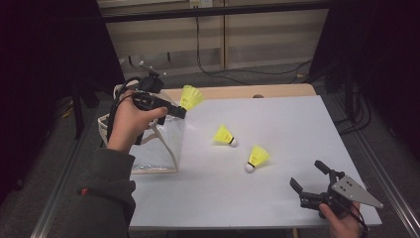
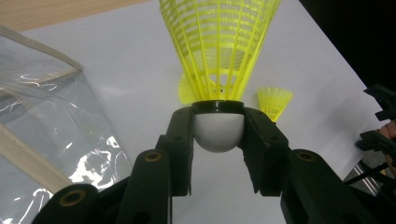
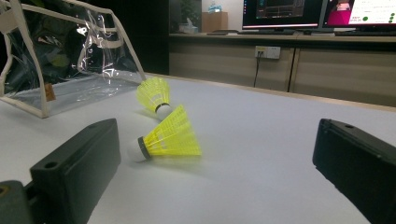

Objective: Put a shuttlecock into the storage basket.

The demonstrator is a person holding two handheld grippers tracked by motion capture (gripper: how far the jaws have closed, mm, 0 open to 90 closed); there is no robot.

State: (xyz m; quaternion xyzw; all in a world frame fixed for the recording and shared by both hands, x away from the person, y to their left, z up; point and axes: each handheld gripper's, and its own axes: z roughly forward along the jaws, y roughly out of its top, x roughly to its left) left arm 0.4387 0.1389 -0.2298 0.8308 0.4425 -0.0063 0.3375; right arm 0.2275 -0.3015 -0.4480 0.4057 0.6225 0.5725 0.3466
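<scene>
A person at a white table [image 1: 277,198] holds a gripper in each hand. The left gripper [image 1: 179,112], raised at the far left above a clear plastic bag [image 1: 158,144], pinches the white cork of a yellow shuttlecock [image 2: 219,51] between both jaws, skirt pointing away. The rounded cork sits only at the jaw tips, so it could likely squirt out if the grip eases or the hand tilts sharply, and the shuttlecock might then land beside the bag rather than in it (the bag's opening cannot be made out).

Two more shuttlecocks lie mid-table: one farther [image 1: 224,135], one nearer [image 1: 257,158], close together but apart. The right gripper [image 1: 309,180], near right, rests low with jaws spread wide, holding nothing and touching neither shuttlecock.
</scene>
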